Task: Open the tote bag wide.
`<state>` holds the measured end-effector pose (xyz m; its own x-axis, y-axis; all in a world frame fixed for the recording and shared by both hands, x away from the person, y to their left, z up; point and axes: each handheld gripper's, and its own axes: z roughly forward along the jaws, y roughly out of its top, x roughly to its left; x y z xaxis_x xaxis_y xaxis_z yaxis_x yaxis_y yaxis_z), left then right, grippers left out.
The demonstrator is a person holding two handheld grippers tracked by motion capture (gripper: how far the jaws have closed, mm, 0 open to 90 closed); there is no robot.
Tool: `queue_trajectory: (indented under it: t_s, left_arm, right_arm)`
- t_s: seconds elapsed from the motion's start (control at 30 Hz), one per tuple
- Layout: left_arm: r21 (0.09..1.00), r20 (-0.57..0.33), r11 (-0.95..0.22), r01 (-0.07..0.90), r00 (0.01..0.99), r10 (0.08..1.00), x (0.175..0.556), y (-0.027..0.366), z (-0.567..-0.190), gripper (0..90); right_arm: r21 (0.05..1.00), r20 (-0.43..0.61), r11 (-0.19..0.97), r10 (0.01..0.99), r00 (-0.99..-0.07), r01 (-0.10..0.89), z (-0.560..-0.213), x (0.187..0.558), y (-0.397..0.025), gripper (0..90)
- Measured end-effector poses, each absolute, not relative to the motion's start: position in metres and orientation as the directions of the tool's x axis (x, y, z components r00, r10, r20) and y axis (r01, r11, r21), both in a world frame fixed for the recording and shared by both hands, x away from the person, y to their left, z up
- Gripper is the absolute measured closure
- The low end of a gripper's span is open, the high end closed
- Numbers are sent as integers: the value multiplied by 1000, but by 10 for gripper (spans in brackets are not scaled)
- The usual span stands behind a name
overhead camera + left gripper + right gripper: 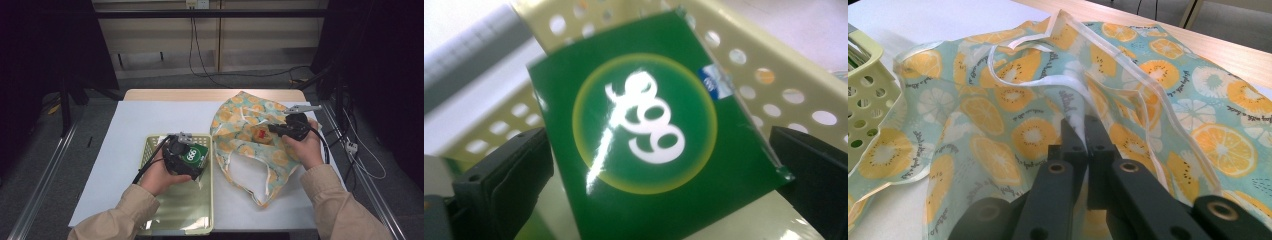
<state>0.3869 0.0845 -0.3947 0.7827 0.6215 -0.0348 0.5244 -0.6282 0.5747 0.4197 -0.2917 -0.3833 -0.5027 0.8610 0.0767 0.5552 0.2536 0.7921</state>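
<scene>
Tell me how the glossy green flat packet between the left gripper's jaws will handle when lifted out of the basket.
The glossy green packet looks flat and thin, so probably light. Its shiny film may slip between the left gripper jaws. It looks fairly stiff, keeping straight edges above the pale yellow perforated basket.

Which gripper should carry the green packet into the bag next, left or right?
Left. The left gripper is shut on the green packet above the basket; the right gripper is shut on the fruit-print bag, probably holding it open.
</scene>
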Motion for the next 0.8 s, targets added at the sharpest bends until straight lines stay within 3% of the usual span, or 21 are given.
queue_trajectory:
  t_s: [0.3, 0.8]
  left_arm:
    - [583, 6, -634, 508, 778, 628, 385, 81, -394, 2]
    - [594, -13, -603, 532, 756, 654, 389, 79, -397, 10]
  right_arm:
    - [790, 76, 258, 859, -506, 557, -384, 420, -291, 900]
    - [787, 72, 263, 860, -506, 558, -385, 421, -290, 900]
